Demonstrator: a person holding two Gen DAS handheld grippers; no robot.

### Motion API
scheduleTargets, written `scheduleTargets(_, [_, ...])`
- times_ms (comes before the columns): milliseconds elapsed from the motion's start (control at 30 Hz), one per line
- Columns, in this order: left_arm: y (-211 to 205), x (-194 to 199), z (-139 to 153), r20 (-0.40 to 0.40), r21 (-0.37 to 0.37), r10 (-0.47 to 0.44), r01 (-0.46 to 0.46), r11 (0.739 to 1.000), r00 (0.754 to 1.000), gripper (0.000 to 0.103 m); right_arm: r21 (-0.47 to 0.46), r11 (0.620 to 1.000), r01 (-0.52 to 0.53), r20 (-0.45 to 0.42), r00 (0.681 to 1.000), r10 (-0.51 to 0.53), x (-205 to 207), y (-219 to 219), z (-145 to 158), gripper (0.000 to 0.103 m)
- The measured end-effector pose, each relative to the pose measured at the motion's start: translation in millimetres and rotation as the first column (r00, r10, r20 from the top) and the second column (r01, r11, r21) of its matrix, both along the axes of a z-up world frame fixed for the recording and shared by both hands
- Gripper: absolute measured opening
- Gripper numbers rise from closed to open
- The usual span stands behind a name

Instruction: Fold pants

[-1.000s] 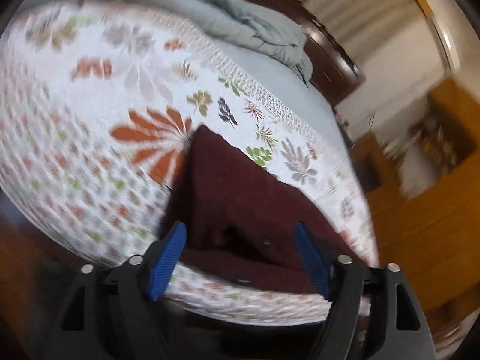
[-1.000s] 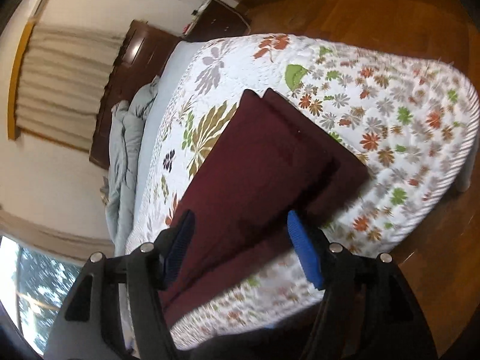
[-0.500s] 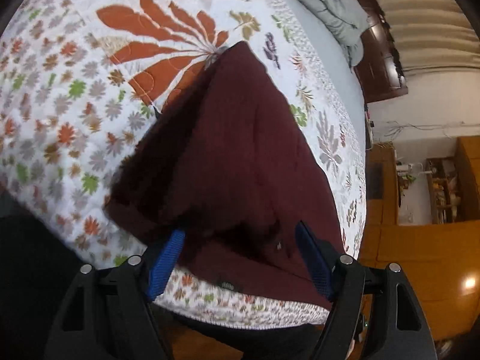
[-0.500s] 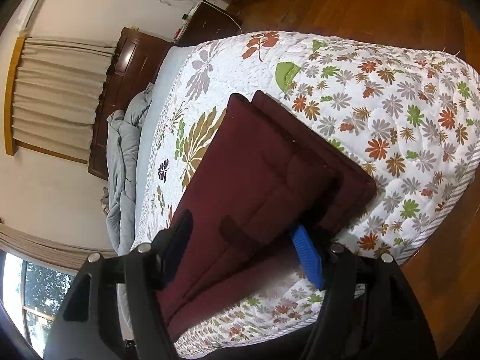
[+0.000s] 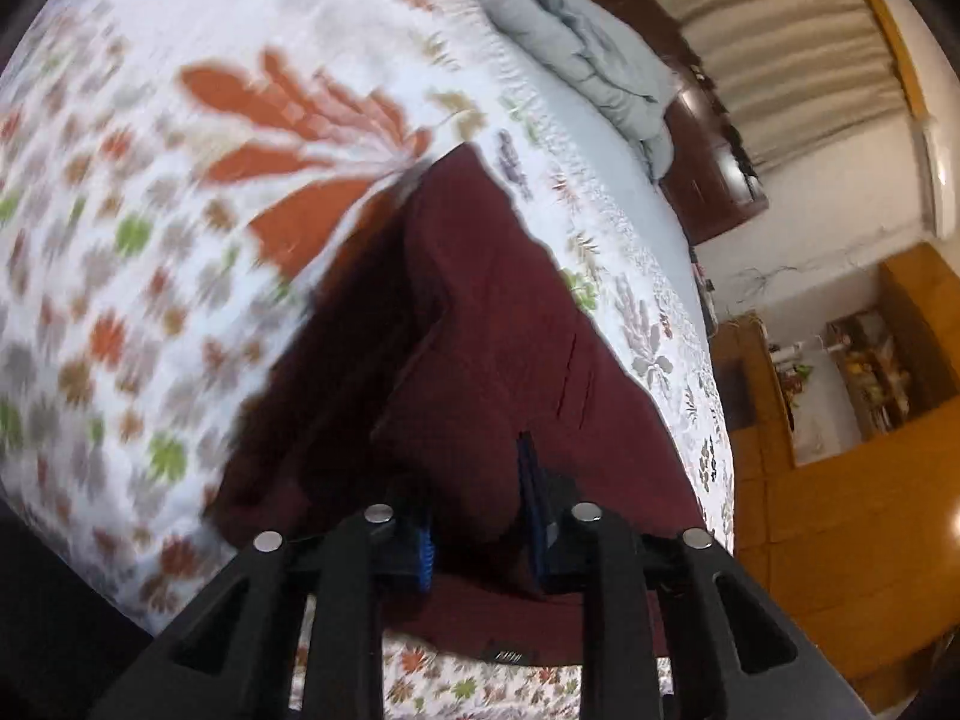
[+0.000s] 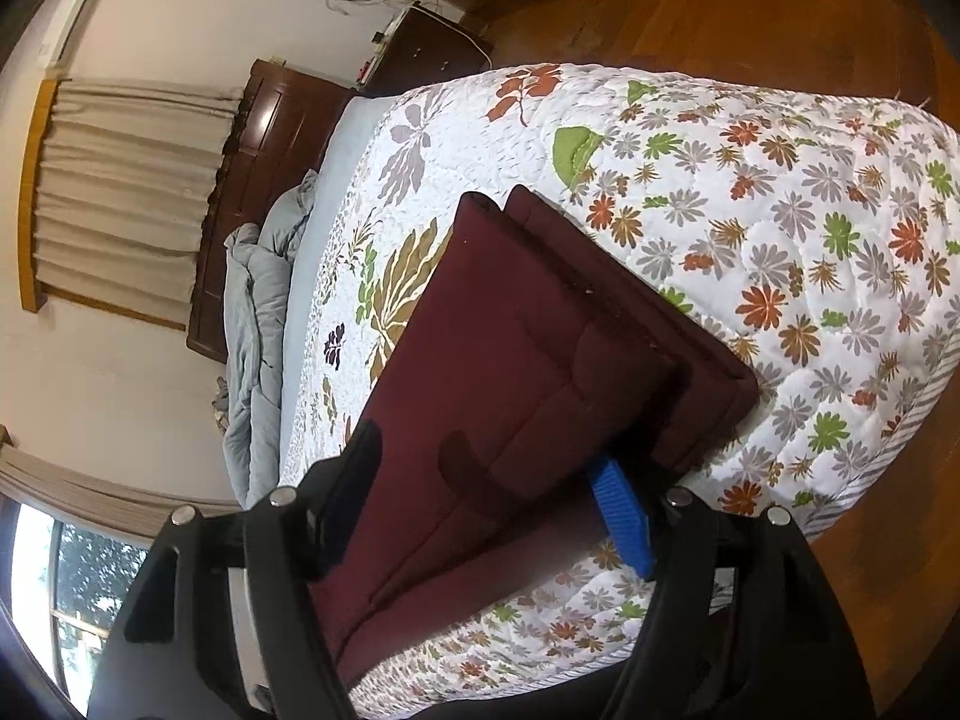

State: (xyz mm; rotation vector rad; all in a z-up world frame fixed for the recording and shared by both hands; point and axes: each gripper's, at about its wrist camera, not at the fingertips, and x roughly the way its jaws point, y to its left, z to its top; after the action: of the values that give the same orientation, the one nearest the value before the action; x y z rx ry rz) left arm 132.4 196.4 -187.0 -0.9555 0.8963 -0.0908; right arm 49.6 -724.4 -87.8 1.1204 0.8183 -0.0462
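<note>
Pants (image 5: 498,324): maroon, folded lengthwise on my floral quilt (image 5: 150,192), near its edge.
Left tongs (image 5: 477,516): wide a second ago, now closing, pinching a raised fold of the fabric.
Right tongs (image 6: 498,480): spread apart, straddling the pants (image 6: 528,360), as before.
Far: grey blanket (image 5: 576,54).

Soft daylight, fisheye-bent edges; the left wrist view is motion-blurred.
</note>
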Motion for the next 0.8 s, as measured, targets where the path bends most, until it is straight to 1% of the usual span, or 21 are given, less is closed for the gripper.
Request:
scheduleTargets(67, [-1,-1,3,-0.015,-0.022,-0.001,0.001,1.000,1.000,0.027,0.004,1.000,0.010,-0.013,1.000,-0.010,0,0,3,0.069])
scheduleTargets(100, [-1,0,4,-0.027,-0.021,-0.004,0.003,1.000,1.000,0.027,0.007,1.000,0.013,-0.014,1.000,-0.013,1,-1,4,0.066])
scheduleTargets(133, [-1,3,7,-0.044,-0.015,-0.010,0.009,1.000,0.999,0.027,0.007,1.000,0.010,-0.015,1.000,-0.010,3,-1,7,0.053])
scheduleTargets(167, [-3,3,8,-0.054,-0.006,-0.013,0.013,1.000,0.998,0.025,0.005,1.000,0.005,-0.016,1.000,-0.005,6,-1,10,0.036])
scheduleTargets(200, [-5,6,11,-0.064,-0.001,-0.015,0.015,1.000,0.998,0.022,0.003,1.000,0.003,-0.016,1.000,-0.003,8,-1,13,0.024])
scheduleTargets(233, [-6,7,17,-0.066,-0.001,-0.018,0.018,1.000,0.998,0.020,-0.013,1.000,0.006,-0.034,0.999,-0.007,9,-1,15,0.009])
scheduleTargets(267, [-3,9,24,-0.066,-0.012,-0.015,0.014,1.000,0.998,0.019,-0.030,1.000,0.010,-0.045,0.999,-0.012,10,-2,19,0.009])
scheduleTargets(300, [-2,10,30,-0.058,-0.033,-0.010,0.008,0.999,0.998,0.019,-0.040,0.999,0.010,-0.039,0.999,-0.012,10,-1,24,0.008])
scheduleTargets(367, [7,6,49,-0.027,-0.067,0.010,-0.012,0.998,1.000,0.018,-0.080,0.997,0.007,0.008,1.000,-0.006,8,0,44,0.008])
scheduleTargets(400, [10,2,53,-0.021,-0.082,0.020,-0.022,0.996,1.000,0.018,-0.095,0.995,0.001,0.026,1.000,0.001,5,1,51,0.008])
scheduleTargets(433, [14,0,52,-0.030,-0.095,0.026,-0.029,0.995,0.999,0.018,-0.107,0.994,-0.002,0.013,1.000,0.004,4,1,49,0.008])
scheduleTargets(467, [15,-5,48,-0.045,-0.089,0.033,-0.037,0.995,0.998,0.018,-0.116,0.993,-0.009,-0.027,1.000,0.006,3,0,40,0.008])
scheduleTargets(500, [18,-6,42,-0.060,-0.088,0.035,-0.041,0.995,0.998,0.018,-0.107,0.994,-0.010,-0.061,0.998,0.004,1,-4,27,0.008])
scheduleTargets(533, [21,-7,28,-0.093,-0.091,0.039,-0.048,0.995,0.995,0.018,-0.090,0.996,-0.008,-0.090,0.996,0.000,0,-7,14,0.008])
scheduleTargets(600, [21,-8,8,-0.138,-0.091,0.037,-0.049,0.995,0.990,0.018,-0.073,0.997,-0.006,-0.098,0.995,-0.001,-3,-8,-1,0.008])
scheduleTargets(633, [18,-10,1,-0.147,-0.087,0.037,-0.050,0.995,0.988,0.019,-0.071,0.997,0.002,-0.079,0.997,-0.007,-4,-7,-2,0.008])
scheduleTargets(667, [16,-13,1,-0.146,-0.082,0.039,-0.051,0.995,0.989,0.019,-0.073,0.997,0.004,-0.075,0.997,-0.009,-5,-6,-2,0.008])
scheduleTargets(800, [22,-15,3,-0.121,-0.078,0.038,-0.048,0.996,0.992,0.020,-0.078,0.997,-0.011,-0.087,0.996,0.004,-1,-6,2,0.009])
